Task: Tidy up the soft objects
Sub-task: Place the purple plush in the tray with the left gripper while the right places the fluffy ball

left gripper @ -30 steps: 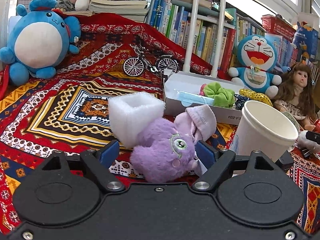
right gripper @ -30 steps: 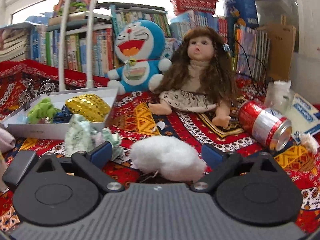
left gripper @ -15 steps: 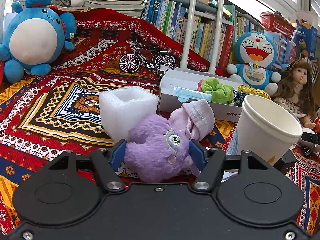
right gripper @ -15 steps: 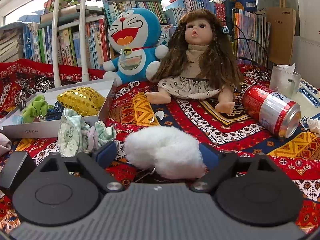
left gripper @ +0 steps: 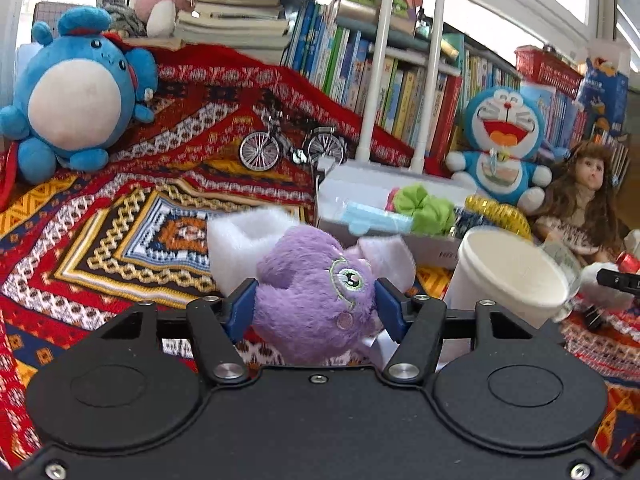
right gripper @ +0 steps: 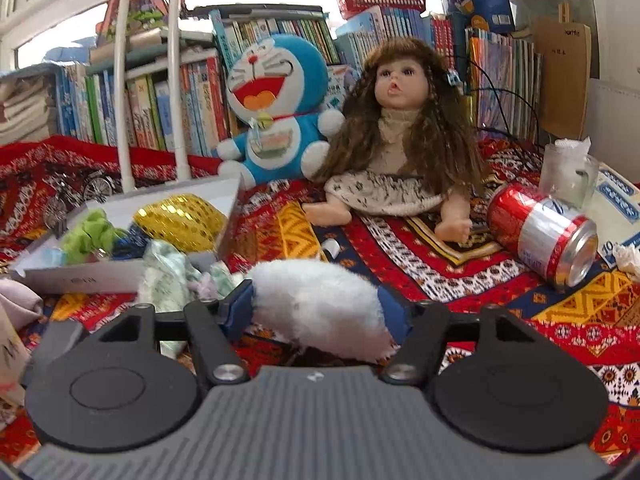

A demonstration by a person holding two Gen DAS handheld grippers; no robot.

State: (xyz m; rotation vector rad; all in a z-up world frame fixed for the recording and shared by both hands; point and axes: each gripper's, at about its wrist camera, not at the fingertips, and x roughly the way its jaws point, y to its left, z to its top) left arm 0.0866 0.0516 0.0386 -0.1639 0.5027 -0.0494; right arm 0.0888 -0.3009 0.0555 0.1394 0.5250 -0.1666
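My left gripper [left gripper: 314,306] is shut on a purple plush toy [left gripper: 316,300], its blue pads pressing both sides. A white foam block [left gripper: 244,240] stands just behind it. My right gripper [right gripper: 316,308] is shut on a white fluffy plush [right gripper: 320,304]. A white box [left gripper: 384,184] holds a green scrunchie [left gripper: 428,208], a gold sequin item [right gripper: 180,220] and other soft things; it also shows in the right wrist view [right gripper: 224,200]. A patterned cloth bundle [right gripper: 172,276] lies in front of the box.
A white paper cup [left gripper: 512,276] stands close right of the purple toy. A Doraemon plush [right gripper: 276,120], a doll [right gripper: 404,140], a red can [right gripper: 540,232] and a glass [right gripper: 568,172] sit on the patterned rug. A blue round plush [left gripper: 76,92], toy bicycle [left gripper: 292,146] and bookshelves are behind.
Both grippers have closed: the left on the purple plush, the right on the white fluffy plush. Both views have shifted slightly.
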